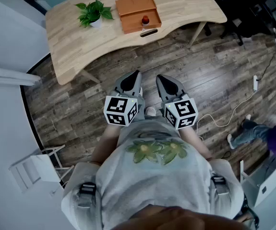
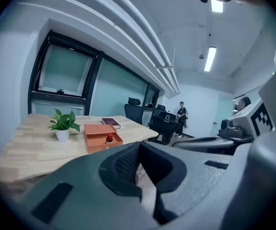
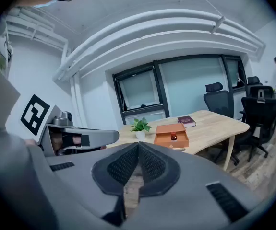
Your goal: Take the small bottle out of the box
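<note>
My left gripper (image 1: 133, 75) and right gripper (image 1: 161, 79) are both pinched closed, ribbed grey pads together, nothing between them. Ahead, the small bottle (image 1: 145, 19), reddish, stands inside the open orange box (image 1: 128, 24) on the pale, curved wooden table (image 1: 70, 42).

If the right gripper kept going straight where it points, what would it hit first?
Probably the table, at its near edge by the orange box; only floor lies between, though depth is unclear.
</note>
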Available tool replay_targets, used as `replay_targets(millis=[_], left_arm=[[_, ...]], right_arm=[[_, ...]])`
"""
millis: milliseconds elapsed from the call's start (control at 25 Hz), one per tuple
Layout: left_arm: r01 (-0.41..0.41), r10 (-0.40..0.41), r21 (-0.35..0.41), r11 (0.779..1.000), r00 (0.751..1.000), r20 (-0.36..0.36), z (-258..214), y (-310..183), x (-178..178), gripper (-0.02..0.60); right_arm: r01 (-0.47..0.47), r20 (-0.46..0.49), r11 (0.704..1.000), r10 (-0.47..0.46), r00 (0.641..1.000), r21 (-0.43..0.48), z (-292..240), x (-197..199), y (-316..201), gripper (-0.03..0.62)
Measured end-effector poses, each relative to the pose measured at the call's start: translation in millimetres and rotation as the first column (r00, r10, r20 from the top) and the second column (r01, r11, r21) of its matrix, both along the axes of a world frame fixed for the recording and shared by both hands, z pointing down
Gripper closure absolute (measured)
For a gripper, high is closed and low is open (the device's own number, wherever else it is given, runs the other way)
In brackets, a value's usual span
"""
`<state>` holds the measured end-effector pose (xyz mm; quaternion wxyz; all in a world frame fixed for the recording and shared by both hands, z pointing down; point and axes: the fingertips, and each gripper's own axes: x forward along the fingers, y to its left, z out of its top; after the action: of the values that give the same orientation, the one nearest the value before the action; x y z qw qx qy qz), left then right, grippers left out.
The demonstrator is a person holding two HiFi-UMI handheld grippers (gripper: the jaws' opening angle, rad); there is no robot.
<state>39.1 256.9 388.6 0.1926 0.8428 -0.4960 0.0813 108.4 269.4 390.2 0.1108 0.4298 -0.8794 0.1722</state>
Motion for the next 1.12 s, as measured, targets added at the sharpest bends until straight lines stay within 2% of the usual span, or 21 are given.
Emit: replay_targets(millis=[600,1120], left_arm=[[-0.042,0.042,0.009,0.999,0.999,-0.018,-7,-106,-10,0.574],[-0.085,0.085,-0.006,0.996,0.996,-0.024,6,-181,-52,0.574]], right_arm=[[-0.05,-0.01,0.999,0.05,0.999,0.01,-7,-8,-103,0.585],[-0.112,-0.01,0.994,0.112,0.994,-0.002,3,-43,-174,0.585]])
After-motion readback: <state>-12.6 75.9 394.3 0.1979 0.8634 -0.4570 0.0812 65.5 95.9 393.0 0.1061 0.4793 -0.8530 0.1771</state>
